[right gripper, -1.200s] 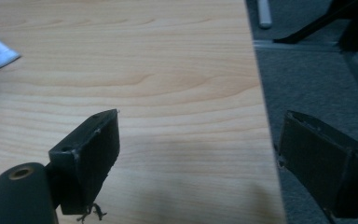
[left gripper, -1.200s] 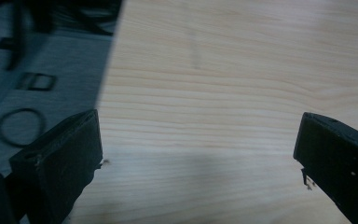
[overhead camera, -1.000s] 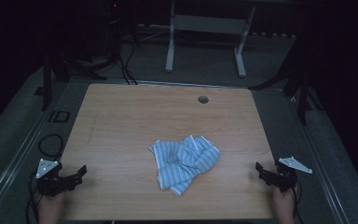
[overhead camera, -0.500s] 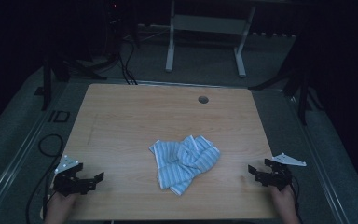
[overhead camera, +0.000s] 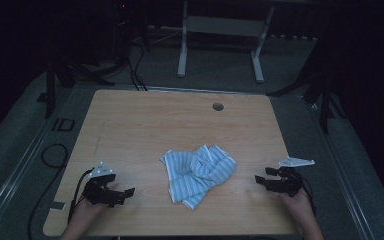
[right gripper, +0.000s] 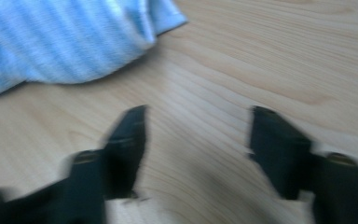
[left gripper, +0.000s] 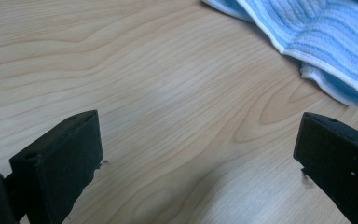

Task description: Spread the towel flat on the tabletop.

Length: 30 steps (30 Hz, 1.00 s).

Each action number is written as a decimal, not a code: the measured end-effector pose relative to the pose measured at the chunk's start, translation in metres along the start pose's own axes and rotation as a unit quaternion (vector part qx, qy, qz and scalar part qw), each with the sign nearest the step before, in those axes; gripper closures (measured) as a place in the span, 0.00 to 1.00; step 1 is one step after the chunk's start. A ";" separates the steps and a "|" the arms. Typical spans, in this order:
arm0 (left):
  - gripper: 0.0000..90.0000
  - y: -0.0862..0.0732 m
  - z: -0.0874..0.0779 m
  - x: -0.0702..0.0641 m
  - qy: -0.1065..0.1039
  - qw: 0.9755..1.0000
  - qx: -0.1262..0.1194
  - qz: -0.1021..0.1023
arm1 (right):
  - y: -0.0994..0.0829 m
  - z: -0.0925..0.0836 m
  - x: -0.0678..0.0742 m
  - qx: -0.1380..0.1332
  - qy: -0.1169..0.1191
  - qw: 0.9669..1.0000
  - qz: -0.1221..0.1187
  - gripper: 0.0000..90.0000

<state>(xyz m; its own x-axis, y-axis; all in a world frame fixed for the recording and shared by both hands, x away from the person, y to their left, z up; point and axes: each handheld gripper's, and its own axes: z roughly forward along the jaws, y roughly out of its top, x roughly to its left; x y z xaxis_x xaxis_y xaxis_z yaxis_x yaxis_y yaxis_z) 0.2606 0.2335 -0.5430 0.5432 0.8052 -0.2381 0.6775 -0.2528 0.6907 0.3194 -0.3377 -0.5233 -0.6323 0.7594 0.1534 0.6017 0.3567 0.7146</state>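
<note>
My left gripper (overhead camera: pixel 125 192) hovers low over the wooden table (overhead camera: pixel 145 125) near its front left corner, jaws spread wide with only bare wood between them. The crumpled blue-and-white striped towel (overhead camera: pixel 198 173) lies at the table's middle front, between my two hands and apart from both. My right gripper (overhead camera: pixel 260 180) sits near the front right edge, pointing toward the towel; its jaws have just been closing, yet they seem to hold nothing, though that view is blurred.
</note>
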 end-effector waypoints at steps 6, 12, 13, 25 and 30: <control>0.07 0.012 0.013 -0.018 -0.019 0.999 0.019 0.032 | 0.022 0.009 0.011 0.026 0.028 0.998 -0.045 0.61; 0.16 0.025 0.026 -0.032 -0.037 0.998 0.027 0.038 | 0.042 0.017 0.021 0.019 0.052 0.996 -0.063 0.63; 0.17 0.028 0.029 -0.035 -0.039 0.998 0.029 0.039 | 0.046 0.019 0.022 0.018 0.057 0.996 -0.067 0.63; 0.26 0.054 0.067 -0.078 -0.092 0.990 0.064 0.084 | 0.089 0.048 0.044 0.044 0.102 0.989 -0.100 0.61; 0.39 0.055 0.074 -0.083 -0.103 0.988 0.071 0.091 | 0.086 0.058 0.044 0.073 0.112 0.986 -0.101 0.74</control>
<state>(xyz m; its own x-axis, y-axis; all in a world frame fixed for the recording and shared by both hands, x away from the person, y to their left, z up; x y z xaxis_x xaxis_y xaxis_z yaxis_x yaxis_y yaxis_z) 0.2896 0.1127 -0.5358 0.7422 0.6163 -0.2632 0.6137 -0.4673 0.6364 0.3715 -0.2416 -0.4947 -0.8285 0.5318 0.1755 0.5055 0.5755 0.6428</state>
